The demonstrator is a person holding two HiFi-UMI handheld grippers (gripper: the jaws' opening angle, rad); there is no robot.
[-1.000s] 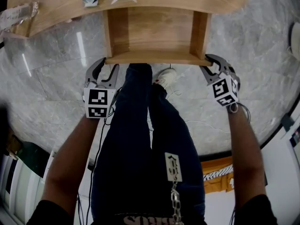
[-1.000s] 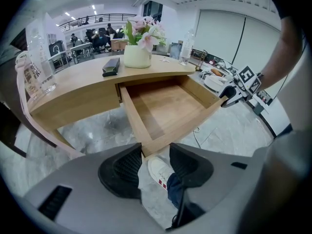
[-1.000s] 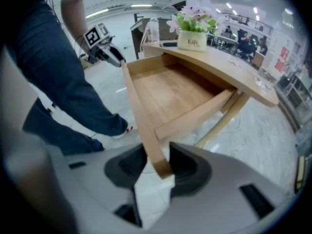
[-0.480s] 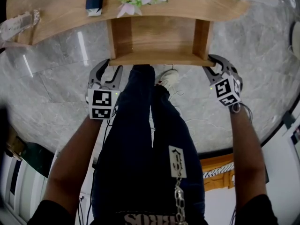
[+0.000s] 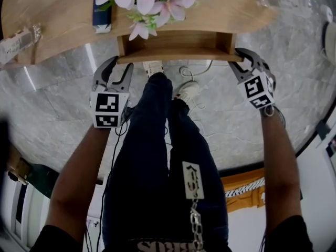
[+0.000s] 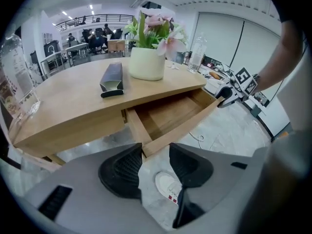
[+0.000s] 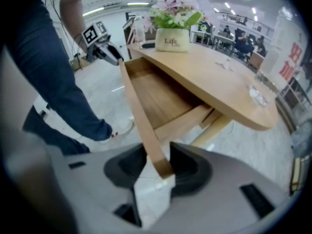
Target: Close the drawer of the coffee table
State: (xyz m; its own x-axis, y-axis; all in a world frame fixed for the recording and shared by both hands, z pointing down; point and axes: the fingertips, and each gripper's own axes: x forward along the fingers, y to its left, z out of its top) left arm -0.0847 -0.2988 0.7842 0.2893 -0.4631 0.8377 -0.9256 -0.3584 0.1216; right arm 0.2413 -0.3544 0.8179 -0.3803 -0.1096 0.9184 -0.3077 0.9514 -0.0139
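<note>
Closing push: drawer (image 5: 178,50) part-way out of the table (image 5: 52,14).
Left gripper (image 5: 119,70) and right gripper (image 5: 237,62) both stand open, a front corner between each one's jaws, unclamped; next, likely an even shove straight ahead.

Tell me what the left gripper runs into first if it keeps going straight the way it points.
Probably the drawer front: its left end sits just beyond the open jaws of the left gripper, though depth is unclear.
</note>
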